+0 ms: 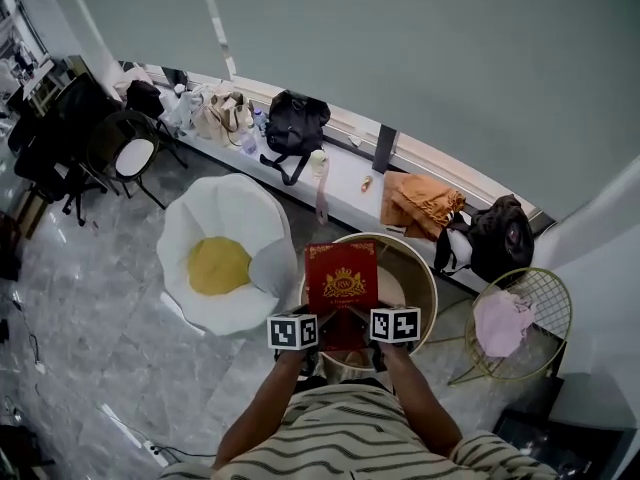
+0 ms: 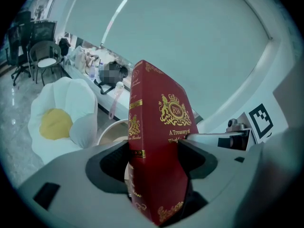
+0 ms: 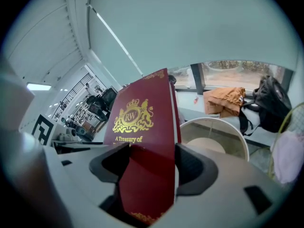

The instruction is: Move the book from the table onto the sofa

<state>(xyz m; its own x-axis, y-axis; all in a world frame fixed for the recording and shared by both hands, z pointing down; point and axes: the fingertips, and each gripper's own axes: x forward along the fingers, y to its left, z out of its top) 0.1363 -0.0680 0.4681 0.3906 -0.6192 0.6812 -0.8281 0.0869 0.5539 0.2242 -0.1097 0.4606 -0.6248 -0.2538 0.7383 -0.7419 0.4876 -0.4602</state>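
Observation:
A red book (image 1: 342,280) with a gold crest is held up in the air over the round table (image 1: 427,273). My left gripper (image 1: 318,320) is shut on its lower left corner and my right gripper (image 1: 368,320) on its lower right. In the left gripper view the book (image 2: 159,127) stands spine-on between the pads of the left gripper (image 2: 159,164). The right gripper view has the cover (image 3: 142,127) clamped in the right gripper (image 3: 152,164). The sofa (image 1: 222,256), a white egg-shaped seat with a yellow middle, sits on the floor left of the table and also appears as the sofa (image 2: 57,118).
A window ledge behind holds a black backpack (image 1: 296,123), an orange cloth (image 1: 420,200) and another black bag (image 1: 500,236). A wire chair (image 1: 535,293) with pink cloth stands right of the table. Black chairs (image 1: 125,148) stand far left.

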